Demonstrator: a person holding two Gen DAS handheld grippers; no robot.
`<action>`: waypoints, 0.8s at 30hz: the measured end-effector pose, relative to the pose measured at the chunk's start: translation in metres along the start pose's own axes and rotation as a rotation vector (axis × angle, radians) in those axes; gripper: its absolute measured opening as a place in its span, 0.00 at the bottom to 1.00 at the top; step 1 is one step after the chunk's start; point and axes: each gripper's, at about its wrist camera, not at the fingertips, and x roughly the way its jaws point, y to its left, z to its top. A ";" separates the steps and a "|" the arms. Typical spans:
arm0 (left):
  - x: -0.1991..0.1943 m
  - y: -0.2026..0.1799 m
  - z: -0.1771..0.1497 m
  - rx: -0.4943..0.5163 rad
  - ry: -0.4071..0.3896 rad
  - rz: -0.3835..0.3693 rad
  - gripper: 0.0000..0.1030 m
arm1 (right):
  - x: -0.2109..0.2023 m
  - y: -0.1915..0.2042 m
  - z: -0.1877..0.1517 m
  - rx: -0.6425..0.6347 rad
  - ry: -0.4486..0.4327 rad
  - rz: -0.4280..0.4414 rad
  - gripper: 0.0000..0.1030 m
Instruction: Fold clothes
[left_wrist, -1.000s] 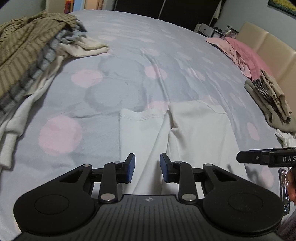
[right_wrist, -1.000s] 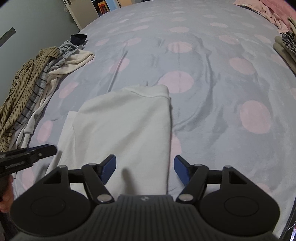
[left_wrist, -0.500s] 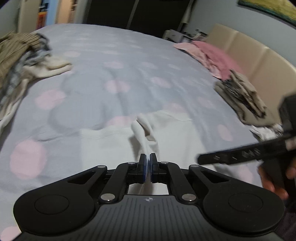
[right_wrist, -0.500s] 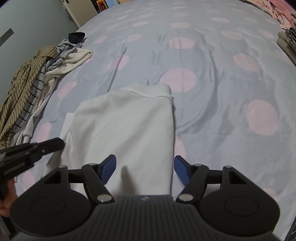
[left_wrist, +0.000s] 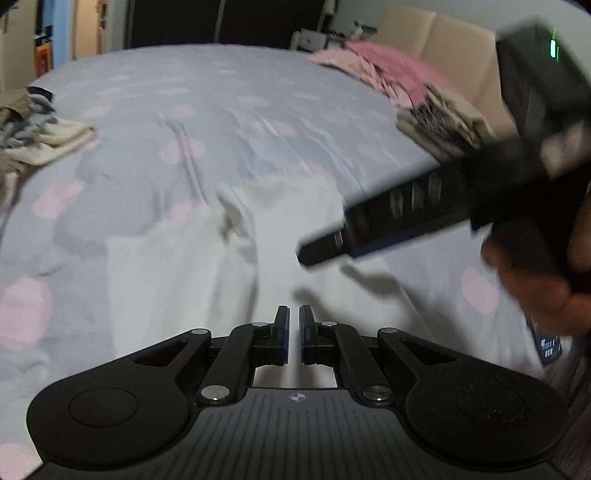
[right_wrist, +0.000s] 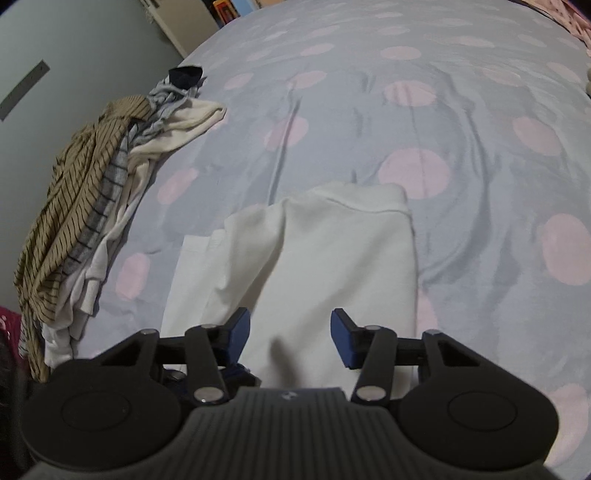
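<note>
A white garment (left_wrist: 177, 269) lies partly folded on the bed, also in the right wrist view (right_wrist: 332, 258). My left gripper (left_wrist: 294, 334) is shut on the garment's near edge and lifts it, so a fold ridge runs away from the jaws. My right gripper (right_wrist: 290, 338) is open and empty, hovering over the garment's near part. It shows blurred in the left wrist view (left_wrist: 406, 218), held by a hand at the right.
The bed cover (right_wrist: 461, 155) is grey with pink dots. A heap of striped and cream clothes (right_wrist: 92, 192) lies at the left. Pink clothes (left_wrist: 380, 68) and a beige folded pile (left_wrist: 439, 118) lie by the headboard at the far right.
My left gripper closed on the garment's edge and pulled it up and back. My right gripper moved in over the garment, staying open.
</note>
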 end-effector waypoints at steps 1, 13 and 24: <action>-0.005 0.003 0.003 -0.010 -0.013 0.009 0.02 | 0.001 0.001 0.000 -0.004 0.003 -0.003 0.51; -0.002 0.054 0.015 -0.117 0.057 0.233 0.15 | 0.010 0.005 -0.001 -0.034 0.026 0.002 0.52; -0.004 0.047 0.007 -0.101 0.054 0.122 0.02 | 0.004 0.023 -0.002 -0.131 0.002 0.021 0.52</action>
